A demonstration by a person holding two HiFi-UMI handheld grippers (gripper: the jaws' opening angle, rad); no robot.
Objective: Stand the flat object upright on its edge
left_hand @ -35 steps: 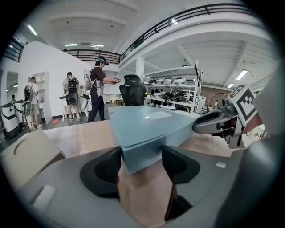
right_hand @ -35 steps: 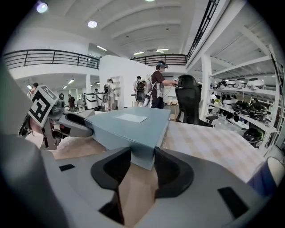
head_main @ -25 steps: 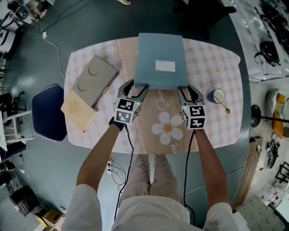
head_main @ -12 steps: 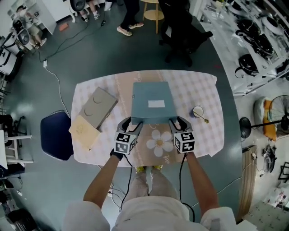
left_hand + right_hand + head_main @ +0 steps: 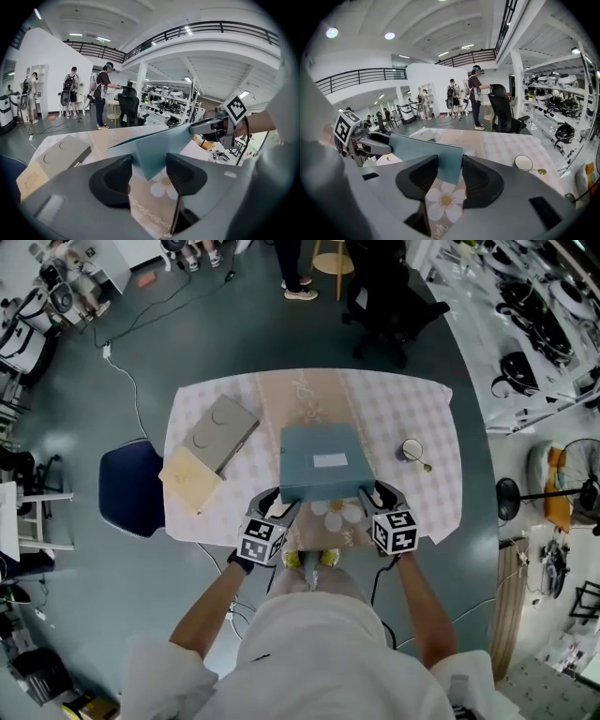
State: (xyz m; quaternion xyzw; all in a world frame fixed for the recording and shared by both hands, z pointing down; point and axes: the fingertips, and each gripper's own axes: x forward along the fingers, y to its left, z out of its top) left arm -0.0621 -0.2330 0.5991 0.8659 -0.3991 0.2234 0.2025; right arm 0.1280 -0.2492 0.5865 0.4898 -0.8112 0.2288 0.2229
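A flat teal box (image 5: 322,460) with a white label lies tilted over the table, its near edge raised. My left gripper (image 5: 281,502) holds the near left corner; its jaws are closing, and the box corner (image 5: 159,140) sits between the pads (image 5: 123,169). The right gripper (image 5: 377,495) is shut on the near right corner, the box edge (image 5: 422,147) wedged between its pads (image 5: 467,171). Each gripper view shows the other gripper across the box's edge. The box's far edge looks to rest on the checked tablecloth (image 5: 412,399).
A grey flat case (image 5: 220,432) and a tan board (image 5: 190,476) lie at the table's left. A small cup with a spoon (image 5: 411,448) stands at the right. A blue chair (image 5: 131,488) is beside the left edge. People stand beyond the far side.
Both grippers have raised the box's near edge off the cloth, so it tilts. The head view has pulled up and away from the table.
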